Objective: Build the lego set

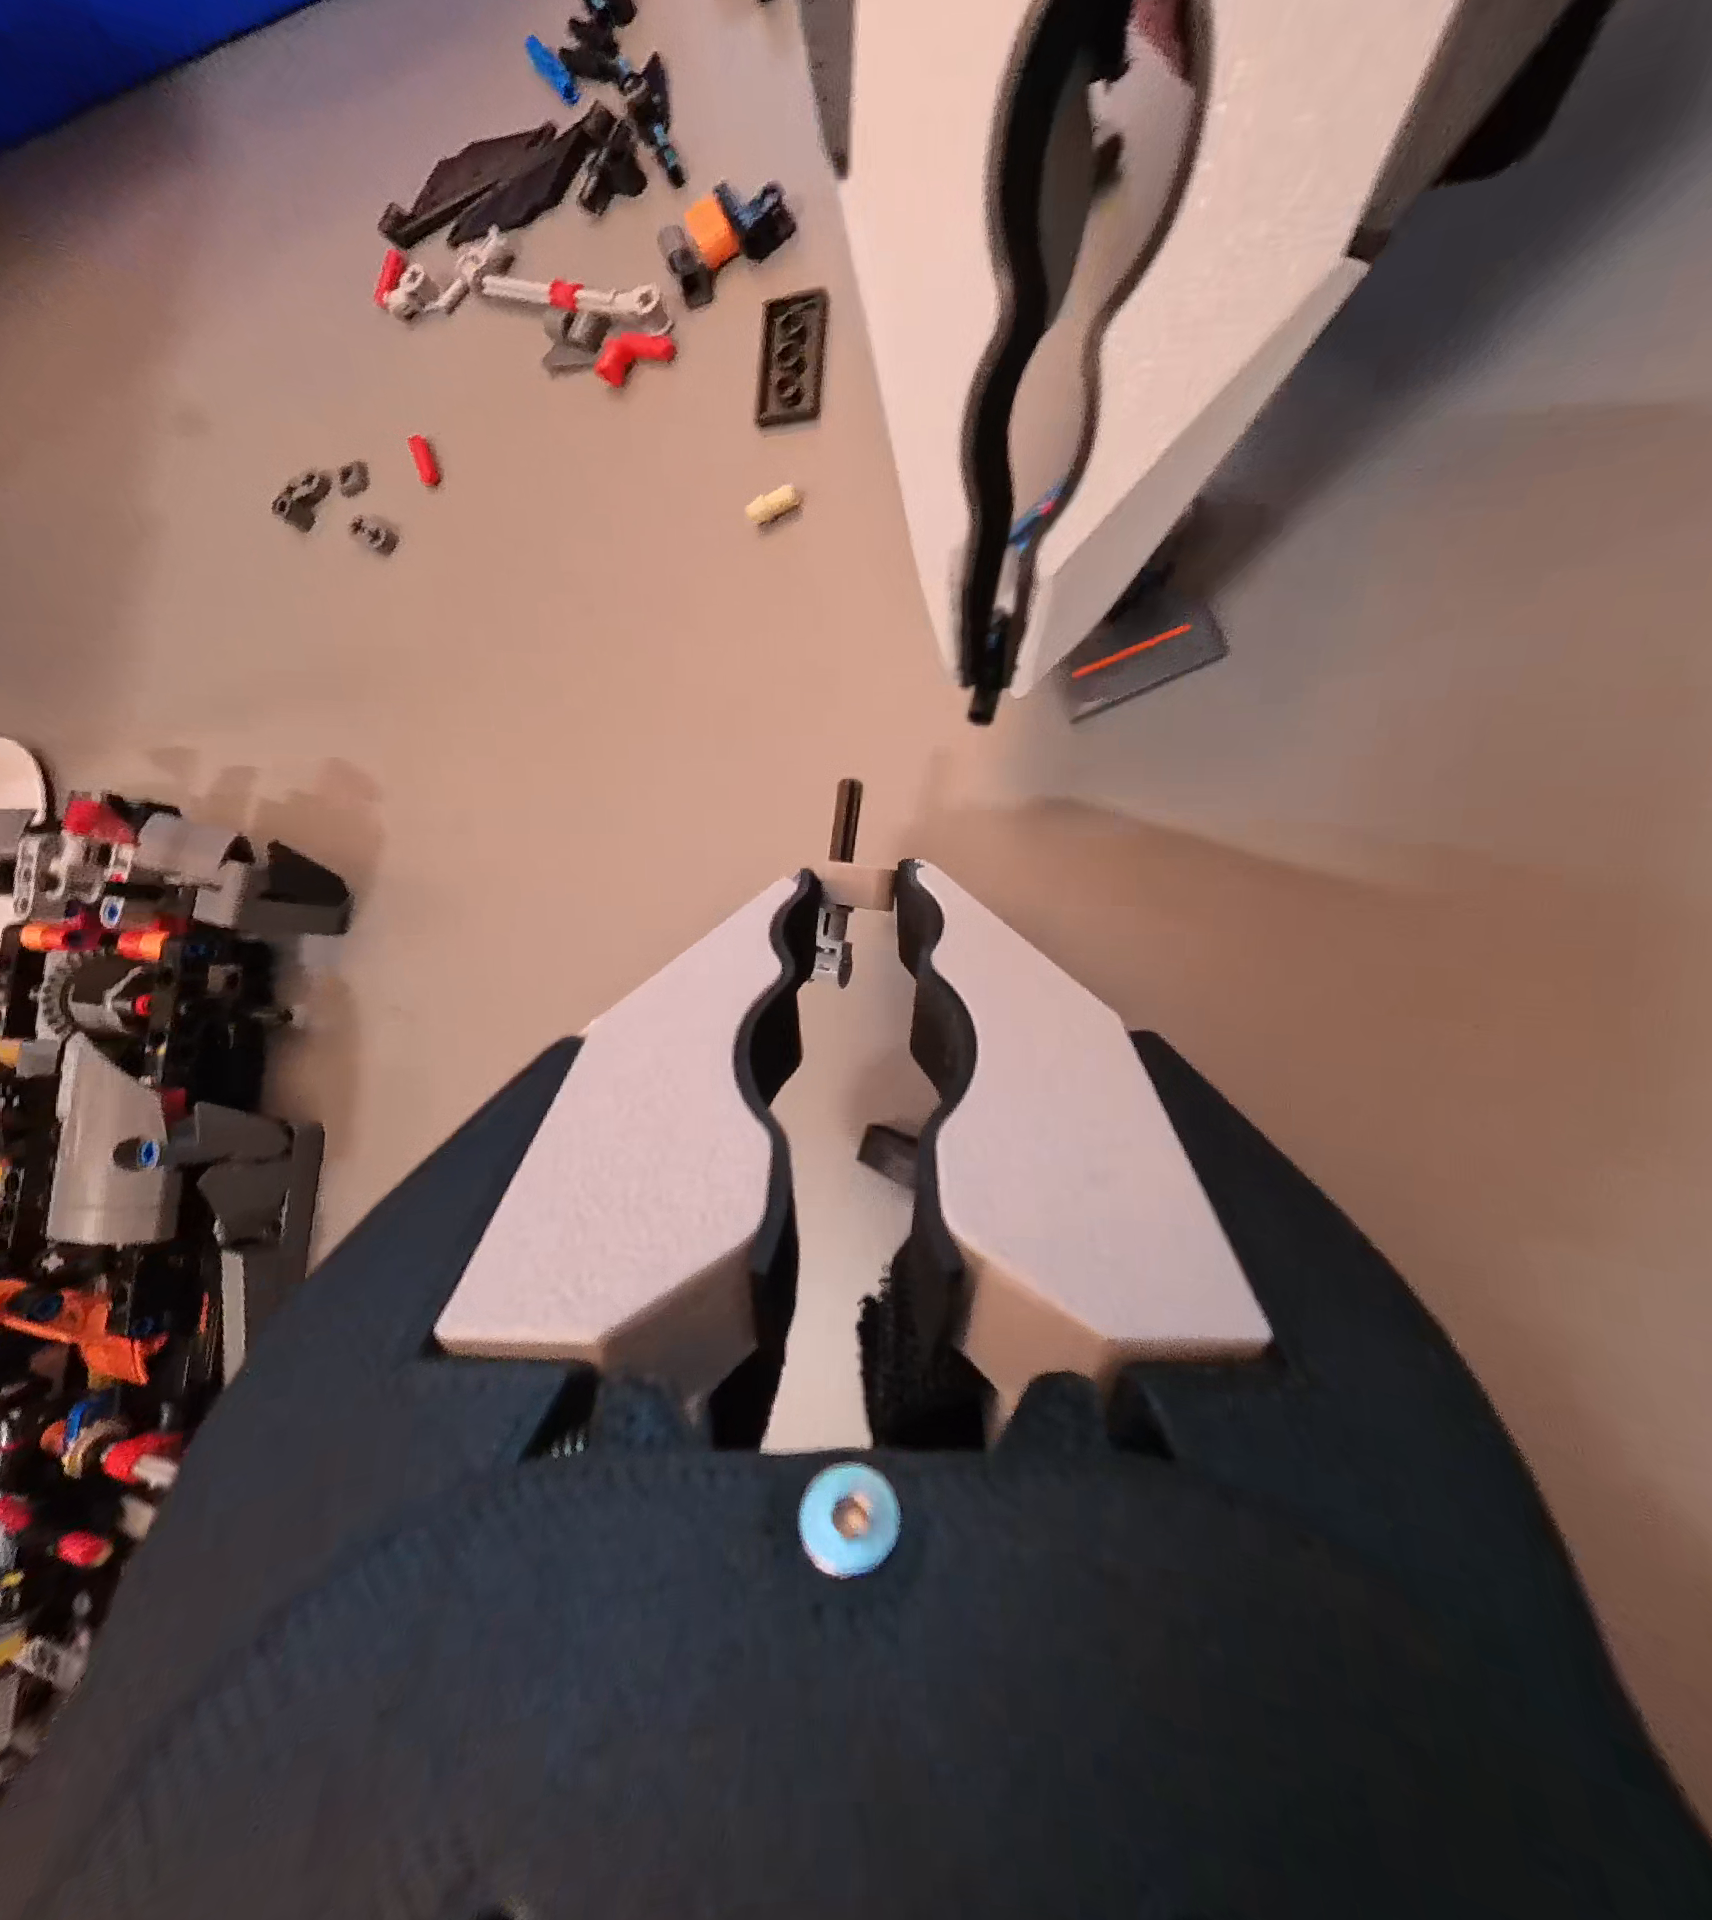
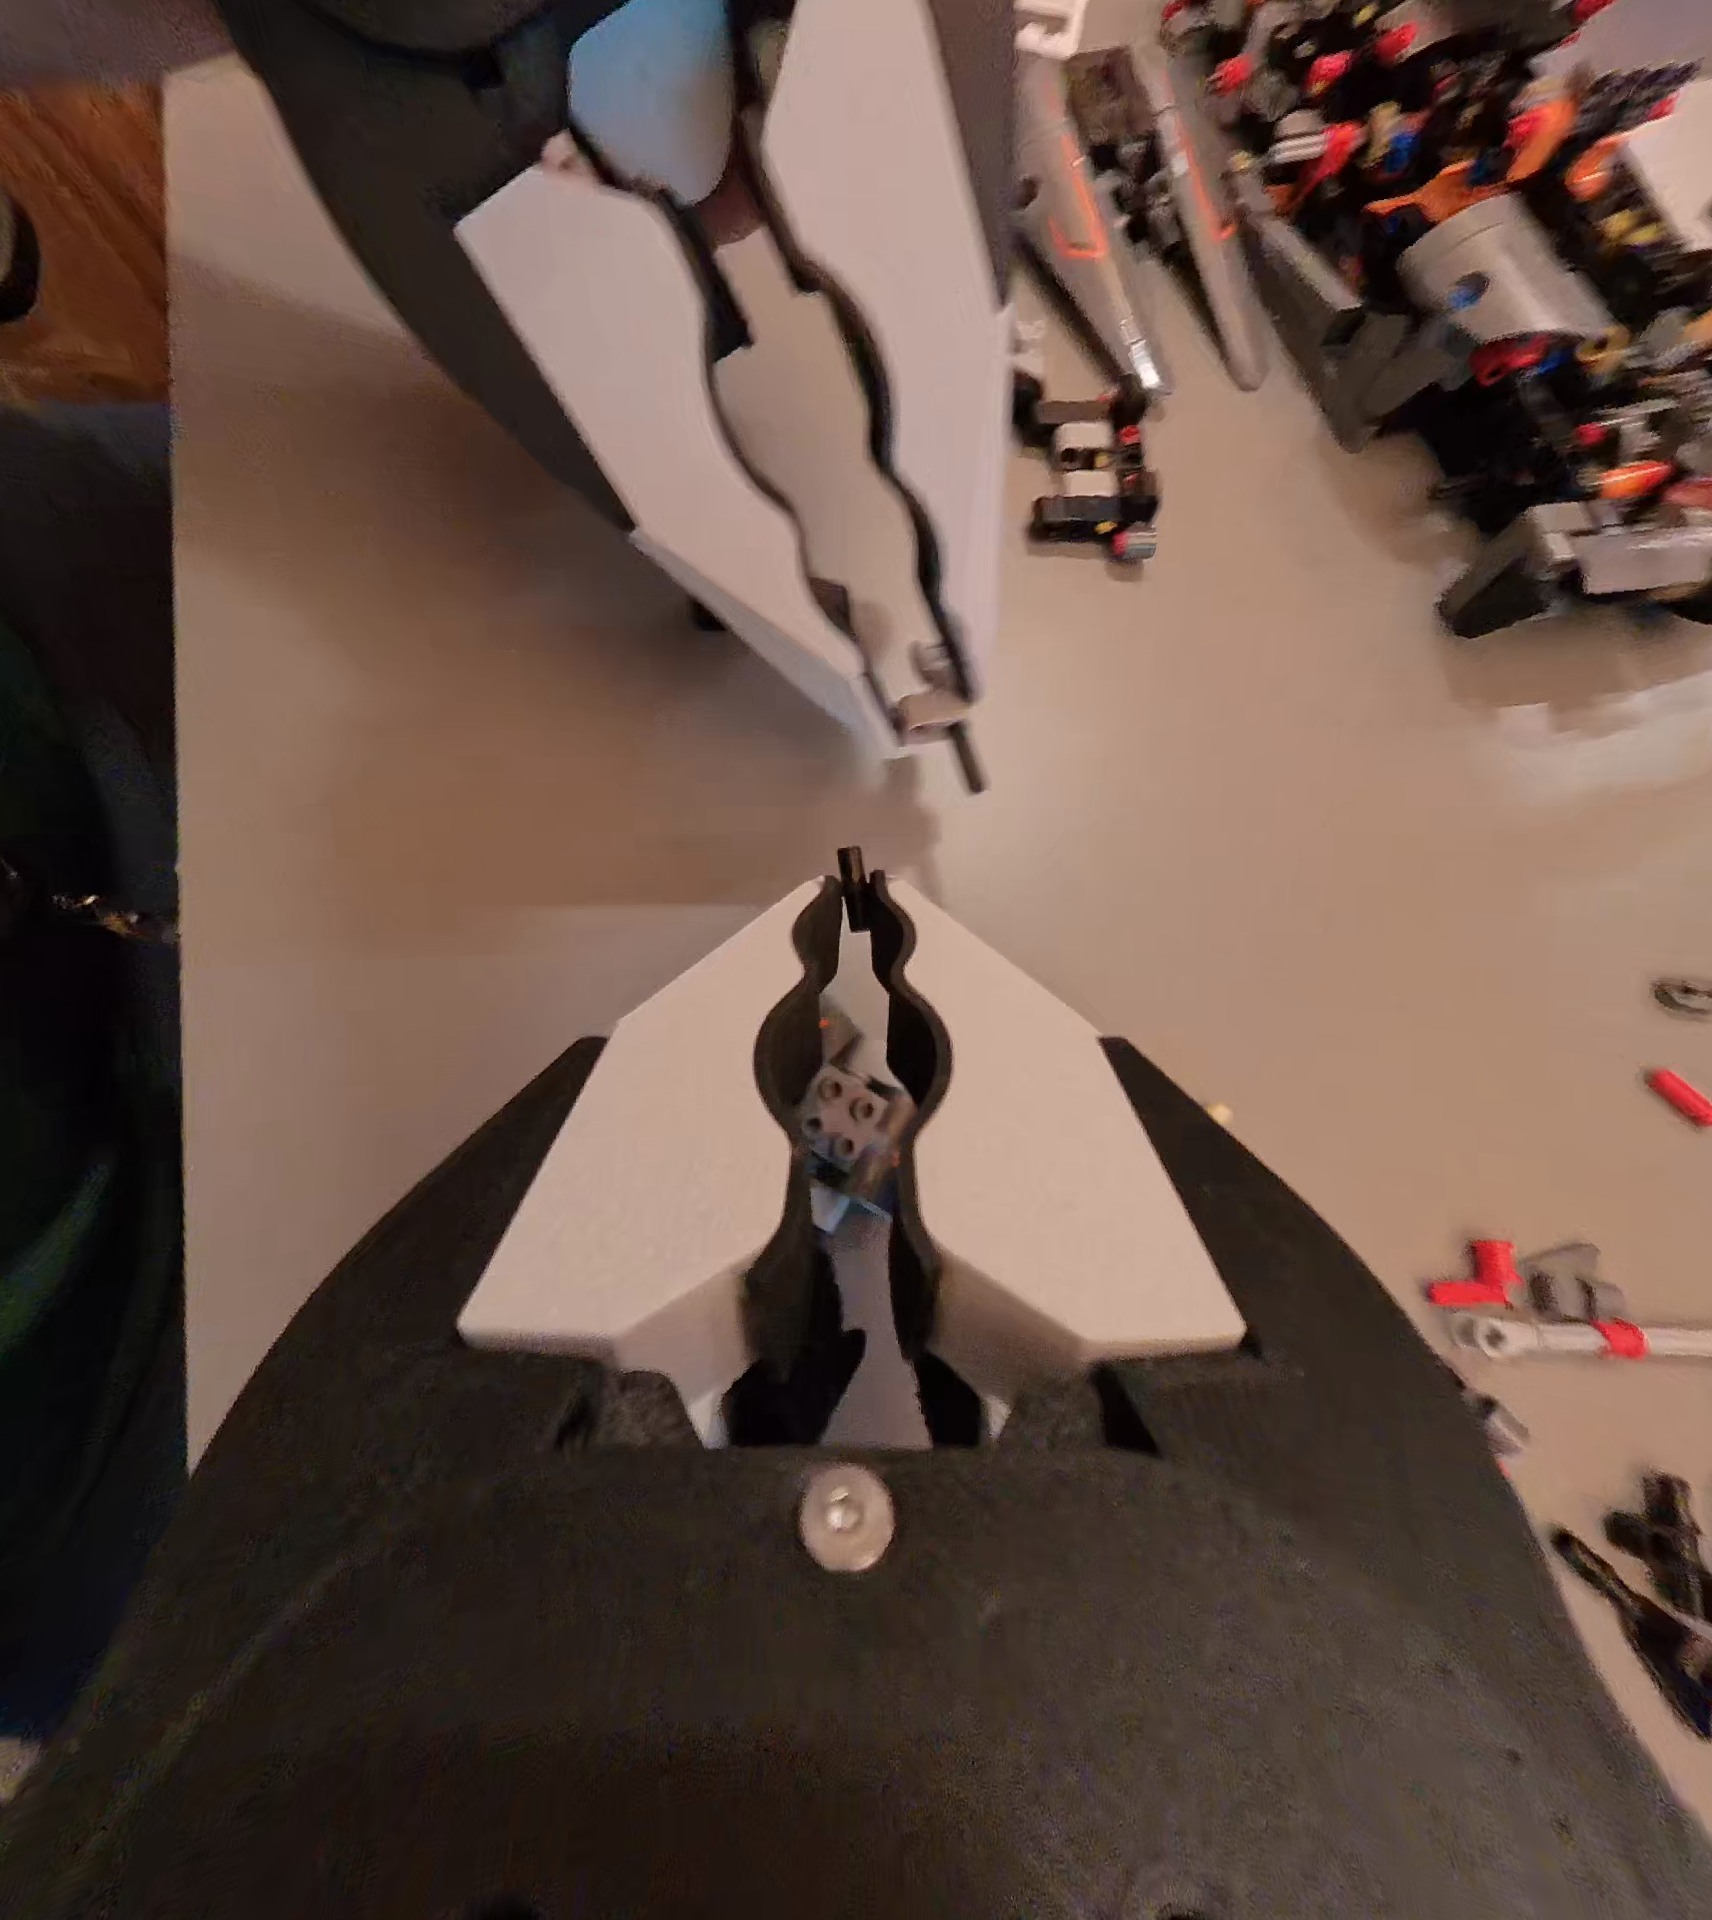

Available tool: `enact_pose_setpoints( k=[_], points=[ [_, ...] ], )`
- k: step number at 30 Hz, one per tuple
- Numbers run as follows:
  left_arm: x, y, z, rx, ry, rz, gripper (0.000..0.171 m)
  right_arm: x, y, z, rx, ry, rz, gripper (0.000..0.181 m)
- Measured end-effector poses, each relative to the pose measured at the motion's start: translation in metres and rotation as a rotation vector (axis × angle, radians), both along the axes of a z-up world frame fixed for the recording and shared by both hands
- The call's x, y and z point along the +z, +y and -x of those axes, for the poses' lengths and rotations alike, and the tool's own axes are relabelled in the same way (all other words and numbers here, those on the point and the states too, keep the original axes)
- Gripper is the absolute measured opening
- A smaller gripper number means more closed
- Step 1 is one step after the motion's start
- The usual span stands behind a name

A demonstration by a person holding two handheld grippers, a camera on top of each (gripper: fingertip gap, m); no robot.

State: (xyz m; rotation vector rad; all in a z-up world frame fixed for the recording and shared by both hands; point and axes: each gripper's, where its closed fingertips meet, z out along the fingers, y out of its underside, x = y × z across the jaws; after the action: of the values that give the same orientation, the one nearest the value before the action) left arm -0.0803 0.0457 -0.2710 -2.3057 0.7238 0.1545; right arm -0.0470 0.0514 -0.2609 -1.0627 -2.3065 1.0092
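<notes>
My left gripper [image 1: 857, 883] is shut on a small light grey connector [image 1: 857, 888] with a black axle [image 1: 849, 816] sticking out past the tips. It also shows in the right wrist view [image 2: 935, 717], axle [image 2: 966, 769] pointing down. My right gripper [image 2: 857, 894] is shut on a black pin [image 2: 852, 883]. A grey studded part [image 2: 847, 1117] with blue bits shows in the gap behind the pin. The right gripper [image 1: 987, 686] comes in from the upper right of the left wrist view. The axle and pin tips face each other a short gap apart above the table. The partly built model [image 1: 104, 1143] [image 2: 1558, 312] stands to the side.
Loose parts lie scattered: black panels [image 1: 509, 177], a grey and red rod assembly [image 1: 540, 296] [image 2: 1610, 1335], a black plate [image 1: 792, 358], a tan pin [image 1: 774, 506], a red pin [image 1: 424, 460] [image 2: 1685, 1096]. A small black subassembly [image 2: 1091, 468] sits near the model. The table edge [image 2: 174, 727] runs along the left. The left gripper's tips are roughly 4 centimetres from the right gripper's. About 15 centimetres separates my left fingertips from the partly built model [image 2: 1558, 312]. My left wrist view [image 1: 99, 1085] looks at it from another angle.
</notes>
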Motion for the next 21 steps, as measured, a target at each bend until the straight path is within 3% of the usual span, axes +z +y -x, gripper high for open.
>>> enact_pose_setpoints(
  k=[5, 8, 10, 14, 21],
  points=[
    [-0.002, -0.001, 0.015, 0.037, -0.023, -0.025, 0.013, -0.030, -0.009, 0.007, 0.041, -0.108, -0.129, 0.003],
    [-0.003, 0.001, 0.021, 0.067, -0.045, -0.036, 0.013, -0.033, -0.016, 0.012, 0.047, -0.134, -0.129, 0.005],
    [-0.002, 0.002, 0.024, 0.101, -0.083, -0.050, 0.013, -0.031, -0.011, 0.017, 0.020, -0.124, -0.144, 0.020],
    [0.013, 0.009, 0.028, 0.200, -0.254, -0.126, 0.013, -0.001, 0.000, 0.033, -0.101, 0.020, -0.087, 0.029],
    [0.053, 0.021, 0.017, 0.254, -0.703, -0.243, 0.013, 0.042, 0.019, 0.049, -0.262, 0.320, -0.116, 0.038]
  ],
)
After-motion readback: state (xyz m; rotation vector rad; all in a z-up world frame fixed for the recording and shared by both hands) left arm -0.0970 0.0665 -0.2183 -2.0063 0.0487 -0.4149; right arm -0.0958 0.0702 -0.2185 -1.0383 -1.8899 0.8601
